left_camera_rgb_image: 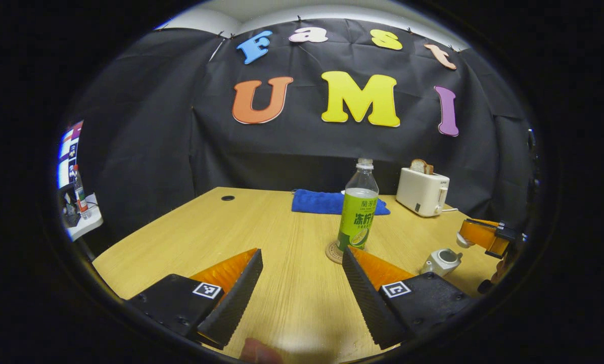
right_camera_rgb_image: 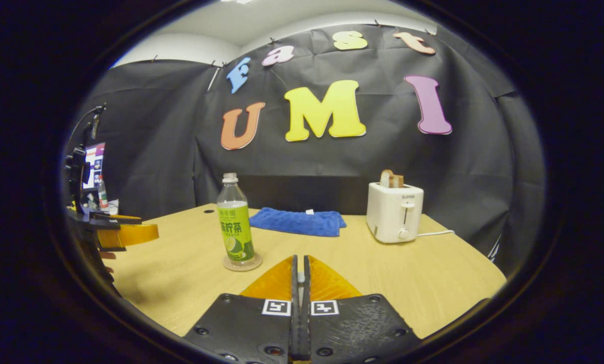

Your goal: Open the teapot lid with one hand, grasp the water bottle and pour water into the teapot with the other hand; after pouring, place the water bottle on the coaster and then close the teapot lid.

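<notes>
At the far left of the left gripper view a side table (left_camera_rgb_image: 87, 220) with a small bottle and a lit screen is seen; neither is read out.

The left gripper (left_camera_rgb_image: 302, 252) is held low over the wooden table (left_camera_rgb_image: 281, 227) with its fingers spread wide and nothing between them. The water bottle (left_camera_rgb_image: 358, 212) stands upright on the round coaster (left_camera_rgb_image: 333, 251), just beyond the right fingertip. If the closing is started off-centre, the bottle could be nudged and tipped. No cap can be made out on its neck, so a tip would probably spill. A squeeze that is too hard could push liquid out.

Behind the bottle a folded blue towel (left_camera_rgb_image: 327, 201) lies, and to its right a white toaster (left_camera_rgb_image: 423, 192) with toast in its slot.

The white teapot (left_camera_rgb_image: 442, 262) sits near the table's right edge with its mouth uncovered. That mouth looks small, so a pour from too high or too fast is judged likely to miss.

The right gripper (left_camera_rgb_image: 471, 237) hovers just above and to the right of the teapot. Its fingers are pressed together on a small white piece, taken to be the teapot lid (left_camera_rgb_image: 462, 239). With so thin a hold, the lid could slip and fall.

A green label with printed characters and a lime picture is carried by the bottle, and a small printed word by the toaster. Square coded markers are fixed on both grippers.
</notes>
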